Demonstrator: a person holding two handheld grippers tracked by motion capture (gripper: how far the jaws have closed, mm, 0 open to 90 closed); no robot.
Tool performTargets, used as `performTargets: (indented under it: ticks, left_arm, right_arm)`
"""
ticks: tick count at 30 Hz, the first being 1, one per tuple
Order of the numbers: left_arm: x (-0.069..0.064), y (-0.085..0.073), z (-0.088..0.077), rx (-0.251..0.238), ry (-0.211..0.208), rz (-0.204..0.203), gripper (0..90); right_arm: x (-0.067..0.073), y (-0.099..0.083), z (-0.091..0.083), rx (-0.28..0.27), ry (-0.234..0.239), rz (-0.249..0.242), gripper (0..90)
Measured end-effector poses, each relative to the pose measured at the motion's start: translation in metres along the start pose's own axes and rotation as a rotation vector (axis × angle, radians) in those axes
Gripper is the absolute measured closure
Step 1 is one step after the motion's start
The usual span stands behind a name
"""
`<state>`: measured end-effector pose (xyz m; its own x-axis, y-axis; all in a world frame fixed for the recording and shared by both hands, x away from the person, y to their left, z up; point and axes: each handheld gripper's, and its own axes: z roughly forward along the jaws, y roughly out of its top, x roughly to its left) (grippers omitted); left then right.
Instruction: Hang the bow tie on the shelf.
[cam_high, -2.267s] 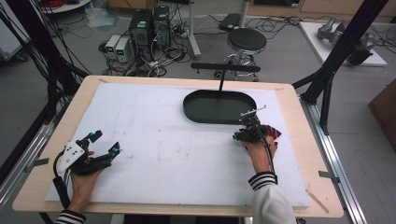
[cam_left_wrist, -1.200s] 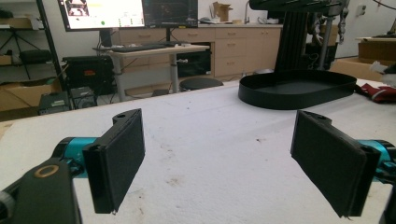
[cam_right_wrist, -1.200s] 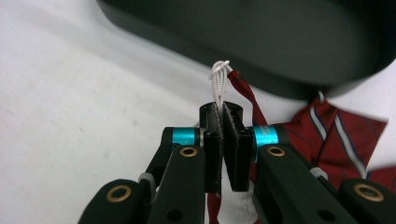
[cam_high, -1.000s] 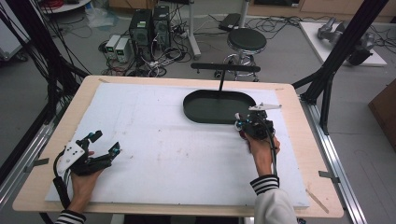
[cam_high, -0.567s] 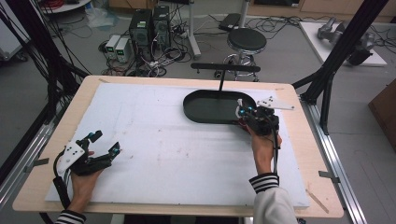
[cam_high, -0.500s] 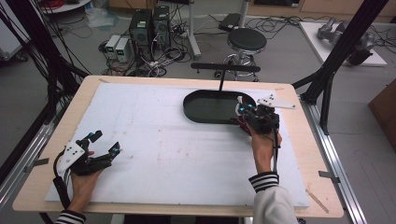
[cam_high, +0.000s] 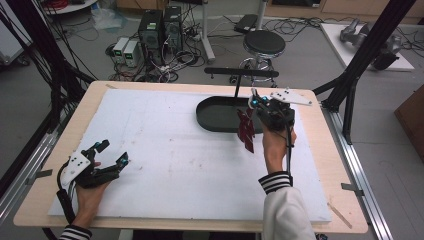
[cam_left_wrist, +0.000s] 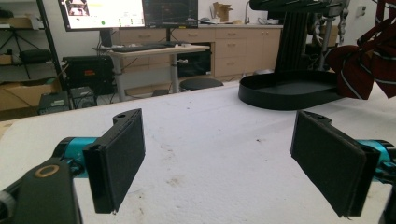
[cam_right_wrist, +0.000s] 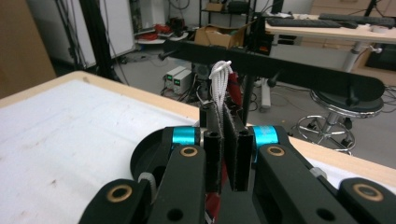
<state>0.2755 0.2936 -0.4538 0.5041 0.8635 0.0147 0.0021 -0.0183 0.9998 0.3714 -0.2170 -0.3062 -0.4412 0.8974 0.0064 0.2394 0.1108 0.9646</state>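
**Striped tie lifted at the rack, hanging not yet complete**

The dark red striped tie (cam_high: 245, 131) hangs in the air from the right tool (cam_high: 256, 102), clear of the bench (cam_high: 165, 150), with its lower end dangling over the near rim of the black oval tray (cam_high: 215, 114). In the right gripper view the jaws stand pressed together on the tie, with a white looped cord (cam_right_wrist: 220, 71) rising just above the pads. The tie's red fabric (cam_right_wrist: 214, 203) shows below them.

Directly beyond that cord runs the black crossbar (cam_right_wrist: 299, 72) of the stand that rises from the tray (the bar sits a little higher than the cord, as far as this view allows). The cord and the bar appear close but apart; no contact can be confirmed.

The left tool (cam_high: 111, 155) rests low at the near left of the bench, well apart from the tie, its jaws spread wide with nothing between them; the left gripper view confirms the gap.

Assessment: pickup and lift are done. Remaining, in my judgement, is to carry the loop over the crossbar, settle it and release.
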Motion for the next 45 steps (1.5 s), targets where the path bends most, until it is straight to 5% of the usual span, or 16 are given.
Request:
performTargets:
  ticks: [15, 27, 38, 45]
  left_arm:
    - [0.0, 0.0, 0.0, 0.001, -0.001, -0.001, 18.1]
    - [0.0, 0.0, 0.0, 0.001, 0.002, 0.0, 18.1]
    - [0.0, 0.0, -0.001, -0.009, 0.003, 0.0, 18.0]
    - [0.0, 0.0, -0.001, -0.007, 0.003, 0.0, 18.1]
  right_arm:
    - [-0.011, 0.025, 0.021, -0.082, -0.064, 0.04, 86.8]
    - [-0.022, 0.036, 0.036, -0.134, -0.059, 0.104, 86.8]
    - [-0.023, 0.042, 0.052, -0.129, -0.064, 0.092, 86.7]
    - [-0.027, 0.038, 0.059, -0.124, -0.107, 0.105, 86.8]
